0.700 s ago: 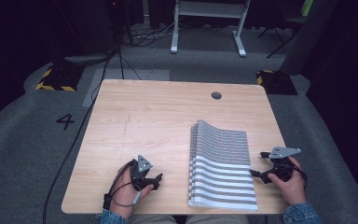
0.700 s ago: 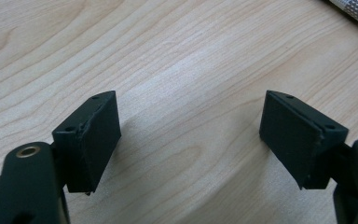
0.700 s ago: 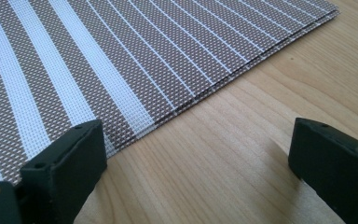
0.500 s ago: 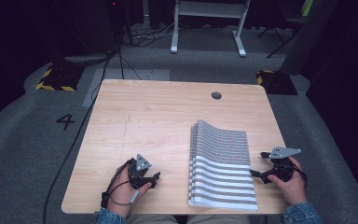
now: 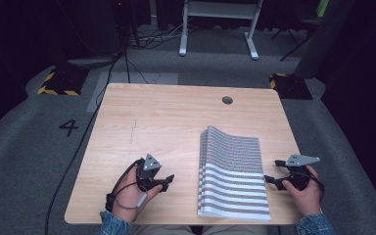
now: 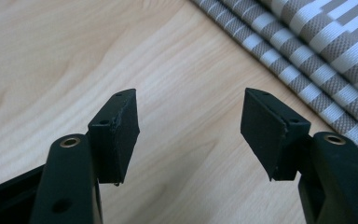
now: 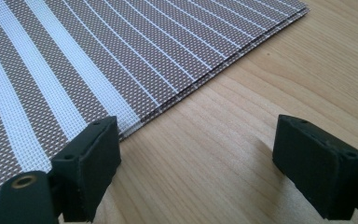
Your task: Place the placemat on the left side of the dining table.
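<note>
Nearest the person, at about 7 o'clock on the wooden table [image 5: 166, 117], the left gripper [image 5: 165, 181] rests on bare wood with its jaws spread apart and nothing between them. In the left gripper view the layered, folded edge of the stack of striped woven placemats [image 5: 232, 171] lies beyond the jaws, up at 1 o'clock, near but not touching.

At about 4 o'clock the right gripper [image 5: 273, 172] sits just beside the stack's right edge, jaws also wide apart and empty. In the right gripper view one jaw overlaps the mats' border at 10 o'clock while the other stands over bare wood, so the edge runs between them.

The stack fills the table's right half, its long axis running from 6 toward 12 o'clock, its far end curling up. Judging by this, the right gripper is the nearer one for taking an edge.

Farther off, a round cable hole [image 5: 227, 100] sits near the far edge, at 1 o'clock.
</note>
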{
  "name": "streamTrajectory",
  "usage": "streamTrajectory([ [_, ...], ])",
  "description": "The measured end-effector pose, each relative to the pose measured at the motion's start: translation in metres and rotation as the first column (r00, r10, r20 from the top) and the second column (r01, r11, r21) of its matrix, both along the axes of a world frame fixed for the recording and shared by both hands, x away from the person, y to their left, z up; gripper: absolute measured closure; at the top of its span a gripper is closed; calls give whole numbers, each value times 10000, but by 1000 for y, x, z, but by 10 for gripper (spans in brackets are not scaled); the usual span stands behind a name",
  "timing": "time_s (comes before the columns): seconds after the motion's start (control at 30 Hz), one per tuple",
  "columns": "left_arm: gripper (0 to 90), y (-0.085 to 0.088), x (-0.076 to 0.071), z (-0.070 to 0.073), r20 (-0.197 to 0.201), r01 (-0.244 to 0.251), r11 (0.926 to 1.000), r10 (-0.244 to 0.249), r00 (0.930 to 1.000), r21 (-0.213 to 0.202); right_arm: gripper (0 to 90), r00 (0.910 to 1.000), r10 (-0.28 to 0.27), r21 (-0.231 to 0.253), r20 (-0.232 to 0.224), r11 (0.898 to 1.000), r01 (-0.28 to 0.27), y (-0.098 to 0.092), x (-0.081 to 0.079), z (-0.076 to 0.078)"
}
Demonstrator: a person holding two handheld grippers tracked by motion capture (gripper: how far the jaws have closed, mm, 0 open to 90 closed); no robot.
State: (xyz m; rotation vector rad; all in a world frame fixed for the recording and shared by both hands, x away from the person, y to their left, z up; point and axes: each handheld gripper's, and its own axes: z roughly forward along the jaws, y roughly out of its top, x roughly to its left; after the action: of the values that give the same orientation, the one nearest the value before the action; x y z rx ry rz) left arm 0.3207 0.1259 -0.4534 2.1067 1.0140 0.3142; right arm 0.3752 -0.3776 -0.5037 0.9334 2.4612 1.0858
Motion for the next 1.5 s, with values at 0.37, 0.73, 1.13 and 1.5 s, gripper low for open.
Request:
streamTrajectory([
  [0.37, 368, -25, 4, 22, 9, 600, 9971, -601, 9982, -475, 152, 10000, -9, 3, -5, 10000, 9, 0, 0, 0],
  [0.73, 367, -59, 25, 28, 269, 1574, 9834, -1556, 9875, -897, 153, 10000, -7, -2, -1, 10000, 7, 0, 0, 0],
  [1.13, 356, -101, 45, -4, -785, 2079, 9703, -2184, 9727, -1235, 153, 10000, -9, -2, -3, 10000, 9, 0, 0, 0],
  [1.5, 336, -116, 52, -18, -1489, 2228, 9678, -2389, 9596, -1170, 152, 10000, -7, -2, -1, 10000, 7, 0, 0, 0],
])
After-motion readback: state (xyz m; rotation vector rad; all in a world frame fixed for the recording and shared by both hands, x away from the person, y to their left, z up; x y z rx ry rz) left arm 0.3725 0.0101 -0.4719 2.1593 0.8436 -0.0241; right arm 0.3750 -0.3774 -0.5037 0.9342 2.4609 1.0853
